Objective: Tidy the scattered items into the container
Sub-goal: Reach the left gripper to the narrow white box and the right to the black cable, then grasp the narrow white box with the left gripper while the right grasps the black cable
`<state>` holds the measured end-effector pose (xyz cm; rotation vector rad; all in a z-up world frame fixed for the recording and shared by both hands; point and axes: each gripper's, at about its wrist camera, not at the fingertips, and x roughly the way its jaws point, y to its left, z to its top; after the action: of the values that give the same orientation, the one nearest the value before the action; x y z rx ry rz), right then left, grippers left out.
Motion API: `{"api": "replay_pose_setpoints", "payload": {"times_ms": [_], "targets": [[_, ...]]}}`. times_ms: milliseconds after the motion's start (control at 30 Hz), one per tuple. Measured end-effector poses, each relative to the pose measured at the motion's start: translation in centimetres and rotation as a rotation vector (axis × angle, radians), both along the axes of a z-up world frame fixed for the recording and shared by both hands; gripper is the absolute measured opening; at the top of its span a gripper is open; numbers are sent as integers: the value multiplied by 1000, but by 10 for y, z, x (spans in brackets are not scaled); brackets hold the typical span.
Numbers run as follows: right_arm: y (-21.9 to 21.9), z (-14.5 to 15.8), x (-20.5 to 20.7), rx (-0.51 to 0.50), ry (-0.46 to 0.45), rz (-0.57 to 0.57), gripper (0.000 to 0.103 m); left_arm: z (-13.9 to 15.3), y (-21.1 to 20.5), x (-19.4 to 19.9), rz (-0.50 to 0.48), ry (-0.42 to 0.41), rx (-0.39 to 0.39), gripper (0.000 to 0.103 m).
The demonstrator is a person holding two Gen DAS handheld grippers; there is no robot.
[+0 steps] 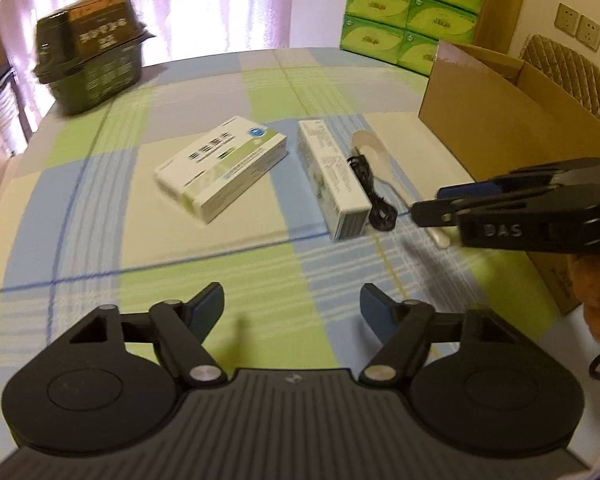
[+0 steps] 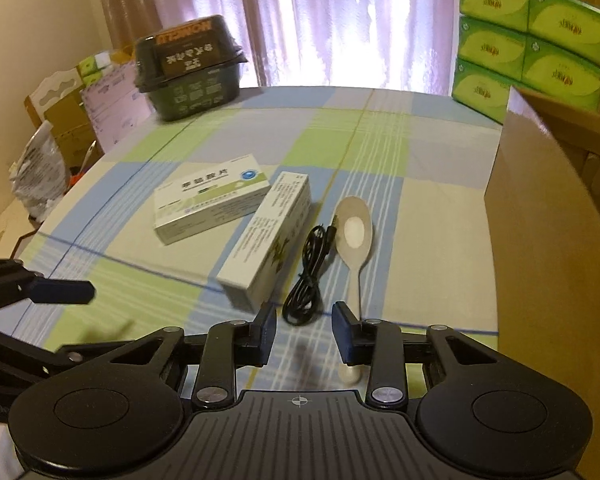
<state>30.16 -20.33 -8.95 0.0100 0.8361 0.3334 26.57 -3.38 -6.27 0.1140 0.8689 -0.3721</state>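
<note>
The right gripper [image 2: 304, 334] is being held open above the tabletop [image 2: 420, 208], its fingers flanking the spoon [image 2: 355, 236] handle's end, seemingly without touching. The cable [image 2: 306, 280] and two boxes [image 2: 268, 240] are lying just ahead. The left gripper [image 1: 292, 306] is being held wide open, well short of them. The cardboard box [image 1: 492, 120] is standing at the right edge.

Table [image 2: 380, 152] ahead of both grippers, covered in checked cloth of green, blue, grey, cream. Beyond far edge, pale pink curtains [image 2: 332, 20] with daylight glowing through. Cream wall [image 2: 40, 32] far left of right gripper; clutter of cartons and bags [image 2: 72, 128] piled below it. Far right of left gripper: wall with two sockets [image 1: 578, 26], quilted chair back [image 1: 568, 68] beneath. Stacked green tissue packs [image 1: 412, 12] far ahead, right.
</note>
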Motion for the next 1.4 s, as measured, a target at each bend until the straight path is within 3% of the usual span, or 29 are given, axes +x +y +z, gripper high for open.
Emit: {"api": "replay_pose_setpoints", "payload": {"times_ms": [267,400,533,567,633,700,867,1067,1200,1233,1267,1400], "targets": [[-9,-9,14,37,11,-46,39,-10,-25,35,-65,-27,-67,60],[-18,-12,16,51,16,-78,39,-15,-38,51,-74,-27,-74,47],[-24,-15,16,52,19,-94,39,-21,-44,60,-87,-22,-81,42],[-25,-15,16,53,18,-94,39,-22,-45,61,-87,-19,-77,39],[-23,-14,17,58,15,-93,39,-25,-43,63,-86,-8,-71,23],[-20,-13,19,69,13,-85,39,-24,-37,60,-75,-10,-55,21],[-3,-15,27,80,10,-39,39,-20,-15,42,-56,-15,-25,20],[17,-24,41,31,12,-13,39,-18,8,19,-25,-13,-9,20],[25,-29,45,-27,4,-4,39,-16,4,15,-43,-39,42,24],[25,-30,45,-39,5,-5,33,-16,3,16,-47,-43,44,32],[25,-31,44,-49,4,-6,19,-15,1,19,-49,-48,44,33],[22,-31,37,-60,16,14,17,-14,-4,29,-54,-53,44,33]]}}
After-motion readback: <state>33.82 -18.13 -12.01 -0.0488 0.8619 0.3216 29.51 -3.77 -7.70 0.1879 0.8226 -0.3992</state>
